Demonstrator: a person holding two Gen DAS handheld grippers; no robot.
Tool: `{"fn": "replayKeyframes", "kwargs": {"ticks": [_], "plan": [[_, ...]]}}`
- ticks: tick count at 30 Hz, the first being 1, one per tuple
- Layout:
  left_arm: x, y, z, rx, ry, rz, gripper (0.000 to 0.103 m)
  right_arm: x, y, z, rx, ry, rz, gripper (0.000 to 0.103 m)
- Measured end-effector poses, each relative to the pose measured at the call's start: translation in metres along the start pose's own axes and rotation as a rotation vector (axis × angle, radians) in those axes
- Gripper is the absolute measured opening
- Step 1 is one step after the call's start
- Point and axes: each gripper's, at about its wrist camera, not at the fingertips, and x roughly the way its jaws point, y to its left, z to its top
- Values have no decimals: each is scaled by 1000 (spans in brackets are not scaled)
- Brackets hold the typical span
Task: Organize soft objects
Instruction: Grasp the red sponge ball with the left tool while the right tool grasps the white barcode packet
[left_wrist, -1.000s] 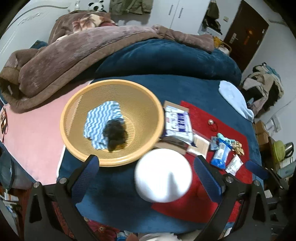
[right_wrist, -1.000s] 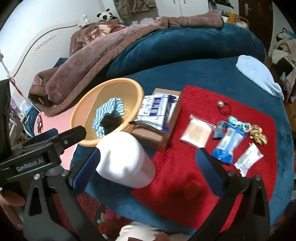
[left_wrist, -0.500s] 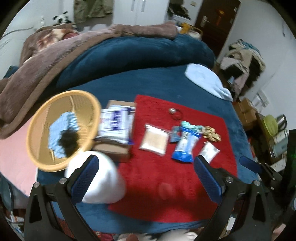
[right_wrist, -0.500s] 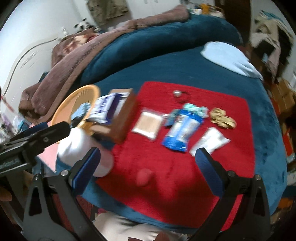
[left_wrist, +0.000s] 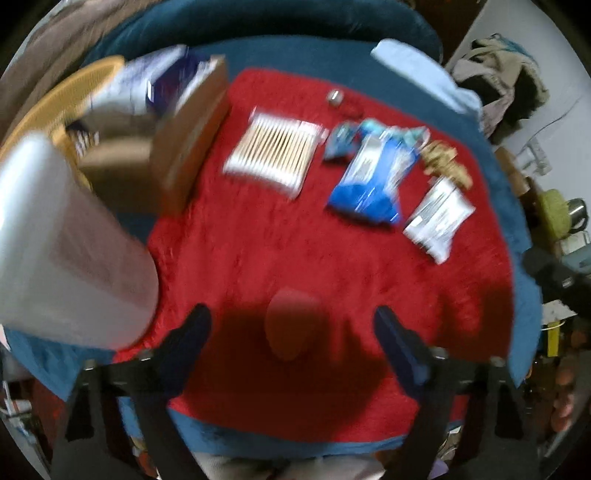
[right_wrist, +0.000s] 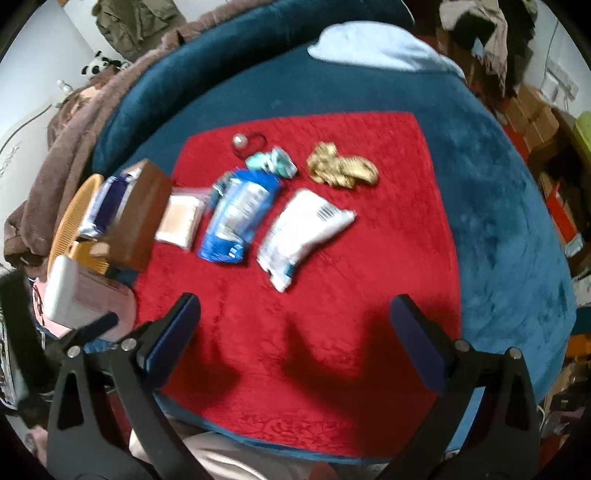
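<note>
Red plush cloth (right_wrist: 332, 332) covers the near part of a dark blue blanket (right_wrist: 498, 221) on the bed, and both grippers hang over it pointing steeply down. Nearest in the left wrist view, the left gripper (left_wrist: 291, 334) has its jaws closing with a wide gap left; a small reddish oval pad (left_wrist: 293, 323) lies on the cloth between the blue fingers (left_wrist: 188, 343), which do not press on it. Its outline is blurred. The right gripper (right_wrist: 295, 332) stands wide apart over bare red cloth, holding nothing and touching nothing.

Farther out on the cloth lie a white packet (right_wrist: 303, 236), a blue packet (right_wrist: 236, 218), a clear pack of cotton swabs (left_wrist: 273, 151), a gold scrunchie (right_wrist: 341, 168), a teal piece (right_wrist: 273, 162) and a small hair tie with a bead (right_wrist: 245, 142). At the left edge stand a white container (left_wrist: 66, 258) and a brown box (left_wrist: 192, 129) with a wipes pack (left_wrist: 162, 81) on top, and beside them a yellow basket (right_wrist: 70, 225). Beyond, a pale blue cloth (right_wrist: 376, 48) rests on the blanket, a brown quilt (right_wrist: 74, 122) is heaped at the left, and clothes (left_wrist: 506, 81) and cardboard boxes (right_wrist: 532, 118) crowd the room's right side.
</note>
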Motion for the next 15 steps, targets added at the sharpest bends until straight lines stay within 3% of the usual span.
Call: {"fn": "replayKeyframes", "kwargs": {"ticks": [3,5,9,12,15], "plan": [[18,7,-11,-29,31,3,80,10,-8,-3,15,22,9,103],[28,8,-13,-32,48,-3,57,15,-14,-5,20,31,13,103],[29,4,-11,-7,28,-44,37,25,-21,-4,35,45,12,103],[13,1,-3,4,-42,-33,37,32,-28,-1,64,48,10,103],[2,2,9,-8,-72,-72,37,38,-33,7,102,37,15,103]]}}
